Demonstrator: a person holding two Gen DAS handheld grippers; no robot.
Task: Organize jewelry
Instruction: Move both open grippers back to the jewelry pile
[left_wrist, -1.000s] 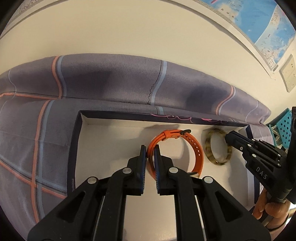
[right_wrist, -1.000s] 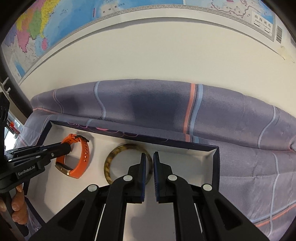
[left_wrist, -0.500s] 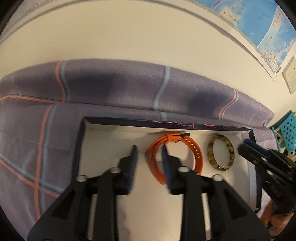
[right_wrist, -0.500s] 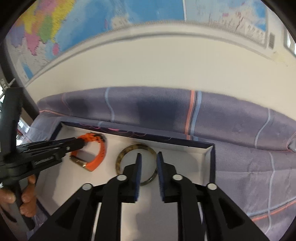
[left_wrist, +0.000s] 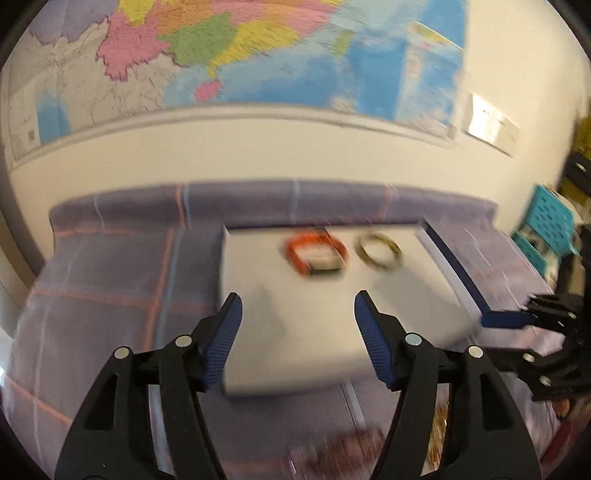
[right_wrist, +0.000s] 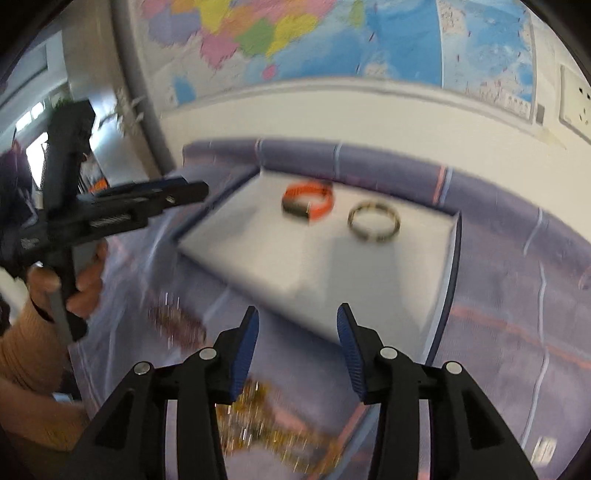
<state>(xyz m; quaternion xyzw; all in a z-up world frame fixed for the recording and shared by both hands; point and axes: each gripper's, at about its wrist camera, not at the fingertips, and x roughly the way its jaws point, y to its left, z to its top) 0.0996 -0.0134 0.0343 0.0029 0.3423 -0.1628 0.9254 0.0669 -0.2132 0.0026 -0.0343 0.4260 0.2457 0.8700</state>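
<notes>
An orange wristband (left_wrist: 317, 253) and a mottled brown bangle (left_wrist: 377, 250) lie side by side at the far end of a white tray (left_wrist: 280, 332) with a dark blue rim. Both also show in the right wrist view: the wristband (right_wrist: 308, 202) and the bangle (right_wrist: 374, 220) on the tray (right_wrist: 258, 251). My left gripper (left_wrist: 298, 320) is open and empty above the tray's near part. My right gripper (right_wrist: 297, 334) is open and empty over the tray's near edge. Blurred gold jewelry (right_wrist: 266, 428) and a darker sparkly piece (right_wrist: 177, 325) lie on the cloth in front of the tray.
A purple plaid cloth (left_wrist: 110, 295) covers the surface, against a cream wall with a map (left_wrist: 258, 55). A teal basket (left_wrist: 546, 221) stands at the right. A blurred dark piece (left_wrist: 340, 454) lies on the cloth near me. The left gripper's handle and the hand holding it (right_wrist: 74, 273) show left.
Both grippers have opened, letting go of the wristband and bangle, and have pulled back and up from the tray. The two pieces stay on the tray.
</notes>
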